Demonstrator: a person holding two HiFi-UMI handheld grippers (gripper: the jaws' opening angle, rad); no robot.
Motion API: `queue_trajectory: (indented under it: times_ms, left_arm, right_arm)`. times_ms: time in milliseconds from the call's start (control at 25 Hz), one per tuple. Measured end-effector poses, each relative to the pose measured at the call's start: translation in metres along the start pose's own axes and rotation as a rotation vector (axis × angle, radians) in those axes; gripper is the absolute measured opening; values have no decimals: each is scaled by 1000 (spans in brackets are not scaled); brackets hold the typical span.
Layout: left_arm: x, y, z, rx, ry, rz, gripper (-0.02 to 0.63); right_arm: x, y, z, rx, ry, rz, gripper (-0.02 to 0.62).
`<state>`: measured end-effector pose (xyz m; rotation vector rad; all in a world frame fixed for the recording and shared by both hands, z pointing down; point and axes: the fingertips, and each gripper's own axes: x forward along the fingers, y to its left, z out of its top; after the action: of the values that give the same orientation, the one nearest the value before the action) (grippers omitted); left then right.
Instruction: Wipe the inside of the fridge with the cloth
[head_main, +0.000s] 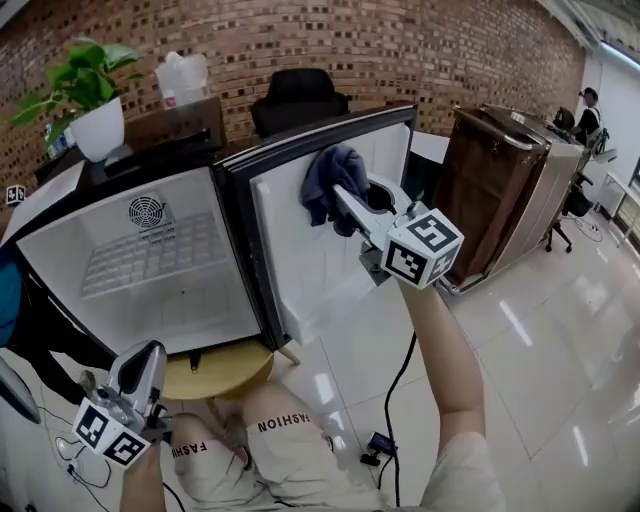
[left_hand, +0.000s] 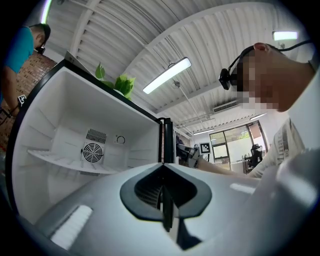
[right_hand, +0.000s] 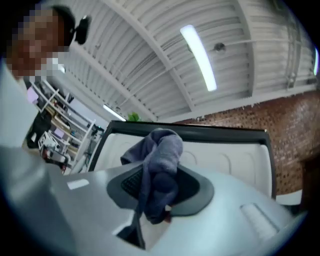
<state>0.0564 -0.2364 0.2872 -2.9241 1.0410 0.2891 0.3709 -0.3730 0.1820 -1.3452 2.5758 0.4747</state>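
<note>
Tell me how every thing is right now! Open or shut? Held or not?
Fridge: open, nothing on its shelf.
Fridge door: swung wide open.
Cloth: bunched up, held in front of the door's inner side, near its top.
Right gripper: shut on the cloth.
Left gripper: shut, holding nothing.
Potted plant: upright in its white pot.
</note>
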Motion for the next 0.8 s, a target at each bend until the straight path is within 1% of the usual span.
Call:
queue_trajectory:
  times_ms: [80, 160, 240, 360, 400, 440, 480, 520, 560, 600, 680, 720, 760, 800]
  left_arm:
    - [2, -2, 1, 12, -1, -3, 0]
    - [6, -4, 3, 30, -3, -11, 0]
    - [8, -6, 4, 38, -2, -17, 0]
    - [9, -7, 5, 35, -12, -13, 0]
    - [9, -7, 6, 32, -21, -10, 0]
    - [9, -7, 6, 27, -31, -6, 0]
    - [9, -7, 6, 22, -38, -3, 0]
    - [8, -8, 5, 18, -42, -2, 0]
    - [6, -9, 2, 16, -41, -1, 0]
    - [5, -9, 0, 17, -39, 1, 0]
    - [4, -6, -3, 21, -35, 8, 0]
    - [4, -4, -3, 19, -34, 12, 0]
    - [4, -2, -4, 17, -34, 16, 0]
    - [4, -1, -4, 14, -34, 20, 0]
  right_arm:
    - [-3, -29, -6, 76, -18, -19, 110]
    - [-3, -66, -13, 114, -20, -74, 110]
    - [-4, -108, -29, 164, -7, -162, 110]
    - [-2, -165, -63, 266, 39, -309, 110]
    - [1, -174, -71, 274, 59, -336, 114]
    - [3, -175, -74, 268, 71, -343, 114]
    - [3, -165, -71, 262, 65, -326, 114]
    - [-1, -145, -61, 261, 34, -275, 114]
    - [-6, -114, -47, 260, -16, -190, 114]
    - [-13, -75, -30, 246, -69, -85, 114]
    - [-19, 5, -5, 167, -131, 111, 114]
    - [-17, 37, 0, 123, -134, 180, 114]
    - [-12, 61, 0, 88, -123, 229, 114]
    - [-5, 77, -3, 62, -106, 261, 114]
